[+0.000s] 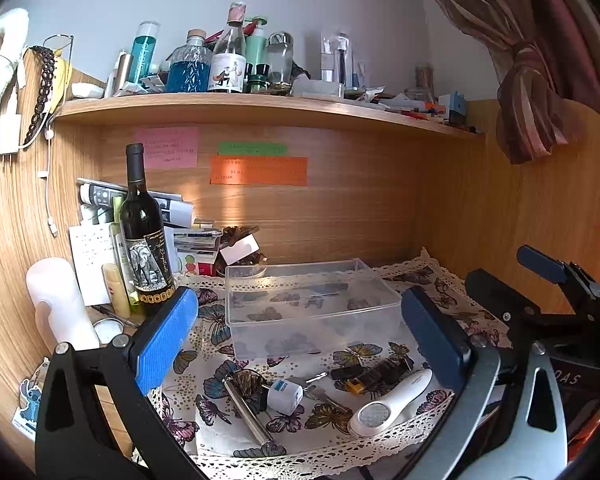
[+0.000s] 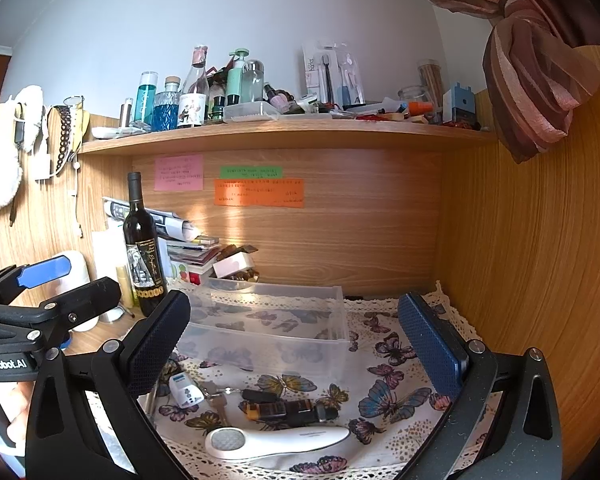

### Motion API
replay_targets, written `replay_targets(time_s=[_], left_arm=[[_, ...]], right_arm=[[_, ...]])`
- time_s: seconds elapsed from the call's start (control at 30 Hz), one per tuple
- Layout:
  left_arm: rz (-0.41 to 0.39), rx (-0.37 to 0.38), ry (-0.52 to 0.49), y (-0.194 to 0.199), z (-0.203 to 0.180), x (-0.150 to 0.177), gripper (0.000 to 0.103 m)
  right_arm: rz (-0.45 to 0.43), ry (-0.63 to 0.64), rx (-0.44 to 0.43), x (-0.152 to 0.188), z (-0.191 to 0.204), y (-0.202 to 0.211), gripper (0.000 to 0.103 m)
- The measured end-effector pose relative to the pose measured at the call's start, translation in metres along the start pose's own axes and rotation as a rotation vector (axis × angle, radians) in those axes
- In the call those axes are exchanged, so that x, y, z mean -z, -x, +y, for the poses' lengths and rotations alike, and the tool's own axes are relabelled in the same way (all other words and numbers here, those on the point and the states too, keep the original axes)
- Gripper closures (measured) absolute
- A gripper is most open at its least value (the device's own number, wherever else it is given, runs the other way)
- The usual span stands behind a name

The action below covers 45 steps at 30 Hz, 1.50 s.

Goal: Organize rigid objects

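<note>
An empty clear plastic bin stands on the butterfly cloth. In front of it lie a white handheld device, a white plug adapter, a metal cylinder, keys and a dark elongated item with an orange part. My left gripper is open above them, empty. My right gripper is open too, empty, over the same objects.
A wine bottle, a white bottle and stacked papers stand at the left. A cluttered shelf runs overhead. Wooden walls close the back and right. A curtain hangs at the upper right.
</note>
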<state>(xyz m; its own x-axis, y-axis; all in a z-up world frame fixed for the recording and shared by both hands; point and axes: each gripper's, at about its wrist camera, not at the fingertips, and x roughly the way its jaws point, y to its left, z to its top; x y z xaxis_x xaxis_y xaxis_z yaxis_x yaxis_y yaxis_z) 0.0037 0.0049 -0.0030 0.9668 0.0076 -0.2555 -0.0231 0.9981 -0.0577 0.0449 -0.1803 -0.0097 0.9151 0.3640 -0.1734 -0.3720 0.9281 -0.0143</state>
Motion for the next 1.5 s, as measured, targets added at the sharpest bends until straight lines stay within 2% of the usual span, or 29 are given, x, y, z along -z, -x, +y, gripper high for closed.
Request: replay_targets(time_s=[0.43, 0.6, 0.97, 1.03, 1.07, 1.17, 1.3, 1.5], left_arm=[[0.0, -0.001, -0.002, 0.002, -0.002, 0.0, 0.0], [0.005, 0.026, 0.012, 0.0, -0.002, 0.0, 0.0], [0.048, -0.011, 0.016, -0.015, 0.009, 0.011, 0.0], [0.07, -0.027, 0.016, -0.019, 0.014, 0.016, 0.009], [0.085, -0.035, 0.014, -0.021, 0.016, 0.019, 0.018], [0.141, -0.051, 0.015, -0.029, 0.025, 0.03, 0.022], [0.227, -0.097, 0.006, -0.041, 0.036, 0.051, 0.034], [0.389, -0.111, 0.023, -0.06, 0.049, 0.09, 0.048]], right_arm=[[-0.001, -0.007, 0.0, 0.0, -0.001, 0.0, 0.0], [0.006, -0.02, 0.0, 0.002, -0.002, -0.003, 0.0], [0.096, -0.025, -0.033, 0.017, -0.014, -0.029, 0.0], [0.134, -0.026, -0.046, 0.023, -0.018, -0.036, 0.001], [0.153, -0.026, -0.053, 0.026, -0.021, -0.039, 0.004], [0.219, -0.016, -0.089, 0.038, -0.028, -0.049, 0.01], [0.315, 0.015, -0.134, 0.059, -0.03, -0.059, 0.019], [0.438, 0.071, -0.223, 0.093, -0.023, -0.068, 0.022]])
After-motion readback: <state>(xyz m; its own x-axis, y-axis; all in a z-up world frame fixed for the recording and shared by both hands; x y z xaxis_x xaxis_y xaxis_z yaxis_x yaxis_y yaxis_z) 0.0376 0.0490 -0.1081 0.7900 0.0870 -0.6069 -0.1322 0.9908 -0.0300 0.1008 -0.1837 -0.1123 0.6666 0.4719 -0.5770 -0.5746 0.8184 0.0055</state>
